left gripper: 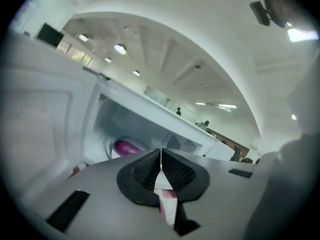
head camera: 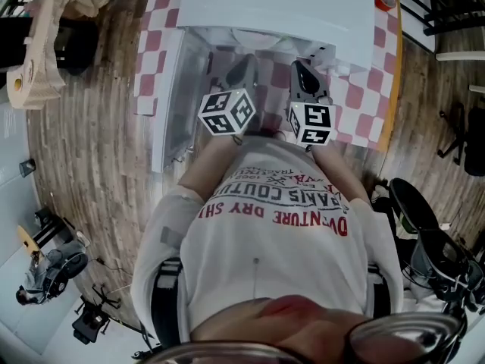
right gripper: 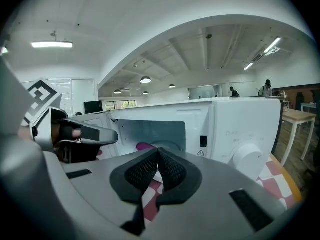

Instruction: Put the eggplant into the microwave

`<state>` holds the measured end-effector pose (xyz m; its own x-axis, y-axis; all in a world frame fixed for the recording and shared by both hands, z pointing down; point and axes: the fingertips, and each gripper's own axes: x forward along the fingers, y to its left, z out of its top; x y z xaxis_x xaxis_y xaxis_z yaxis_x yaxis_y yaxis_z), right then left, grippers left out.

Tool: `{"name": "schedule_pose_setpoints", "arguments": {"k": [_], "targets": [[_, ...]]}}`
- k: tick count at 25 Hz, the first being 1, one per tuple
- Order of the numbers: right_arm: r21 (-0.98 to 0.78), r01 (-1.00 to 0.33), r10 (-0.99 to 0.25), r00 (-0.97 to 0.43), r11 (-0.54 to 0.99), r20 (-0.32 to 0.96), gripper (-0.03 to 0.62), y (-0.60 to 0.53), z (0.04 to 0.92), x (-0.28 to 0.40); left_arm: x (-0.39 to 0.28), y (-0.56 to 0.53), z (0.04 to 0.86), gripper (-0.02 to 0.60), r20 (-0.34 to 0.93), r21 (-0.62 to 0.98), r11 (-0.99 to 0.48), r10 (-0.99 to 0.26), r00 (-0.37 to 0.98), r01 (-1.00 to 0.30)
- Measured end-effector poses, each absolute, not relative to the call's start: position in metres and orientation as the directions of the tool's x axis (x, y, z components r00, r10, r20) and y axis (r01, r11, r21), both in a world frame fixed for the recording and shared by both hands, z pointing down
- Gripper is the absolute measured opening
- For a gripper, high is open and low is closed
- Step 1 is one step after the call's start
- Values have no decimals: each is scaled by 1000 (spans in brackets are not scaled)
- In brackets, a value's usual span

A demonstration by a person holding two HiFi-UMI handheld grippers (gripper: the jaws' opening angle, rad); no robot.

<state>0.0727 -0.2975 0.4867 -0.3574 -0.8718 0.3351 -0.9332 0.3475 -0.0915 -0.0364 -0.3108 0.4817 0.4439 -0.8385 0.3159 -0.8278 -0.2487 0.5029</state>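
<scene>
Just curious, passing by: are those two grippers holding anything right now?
Left gripper: closed, holding nothing.
Right gripper: closed, holding nothing.

— What's the floor like?
— Wood planks, left of the left tongs.
— And overhead?
— White ceiling, with a strip light up left of the right tongs; a wooden table stands far right.

Red-and-white checked cloth, wood-plank floor, small red roll, lit ceiling strip lamp, wooden table
</scene>
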Motion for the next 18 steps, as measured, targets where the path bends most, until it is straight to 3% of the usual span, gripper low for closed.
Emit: {"name": "schedule_pose_setpoints", "arguments": {"k": [7,18], "targets": [[-70,-917,-879,-396,392,266,25,-287,459,69,-18,-298,436,34,223,122,-433,-865,450,-893],[-29,-905,-886,-421,424,194,25,-287,433,66,-8,-300,418,34,176,123,-463,-860,479,-878]]}}
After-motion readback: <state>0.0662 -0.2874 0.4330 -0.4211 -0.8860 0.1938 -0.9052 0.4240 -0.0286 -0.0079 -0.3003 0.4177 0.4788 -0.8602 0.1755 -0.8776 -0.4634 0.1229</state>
